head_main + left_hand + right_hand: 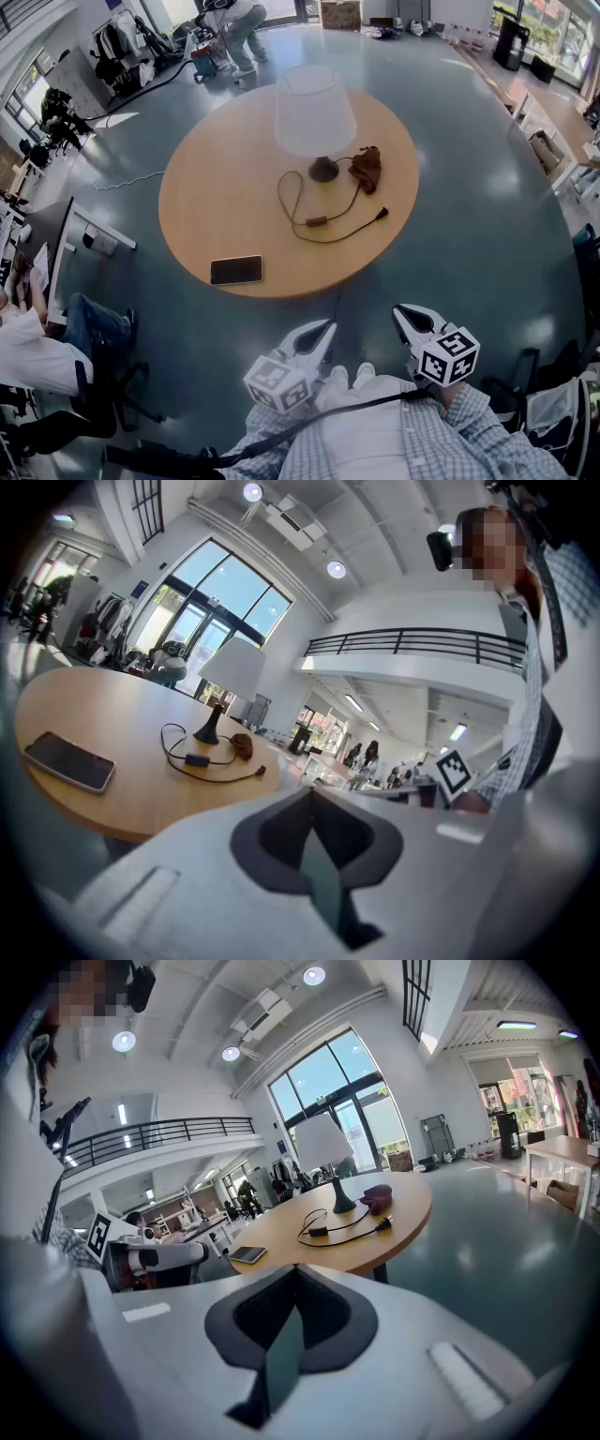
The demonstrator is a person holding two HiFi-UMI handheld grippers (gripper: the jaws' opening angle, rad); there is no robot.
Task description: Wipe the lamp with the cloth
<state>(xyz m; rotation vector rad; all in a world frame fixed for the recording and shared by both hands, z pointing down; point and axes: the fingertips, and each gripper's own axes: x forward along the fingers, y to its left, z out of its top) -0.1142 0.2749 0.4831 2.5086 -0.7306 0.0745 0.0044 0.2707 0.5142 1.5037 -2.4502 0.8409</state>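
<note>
A lamp (316,114) with a white shade and dark base stands on the round wooden table (216,202), toward its far side. A crumpled dark red cloth (367,167) lies just right of the lamp base. The same lamp (232,670) and cloth (243,745) show far off in the left gripper view, and the lamp (323,1144) and cloth (377,1195) also in the right gripper view. My left gripper (324,330) and right gripper (403,315) hang near my body, short of the table's near edge. Both are shut and hold nothing.
The lamp's black cord (314,221) with switch and plug loops across the table in front of the base. A black phone (236,270) lies near the table's front left edge. A seated person (42,342) is at the lower left; another bends over at the back (232,28).
</note>
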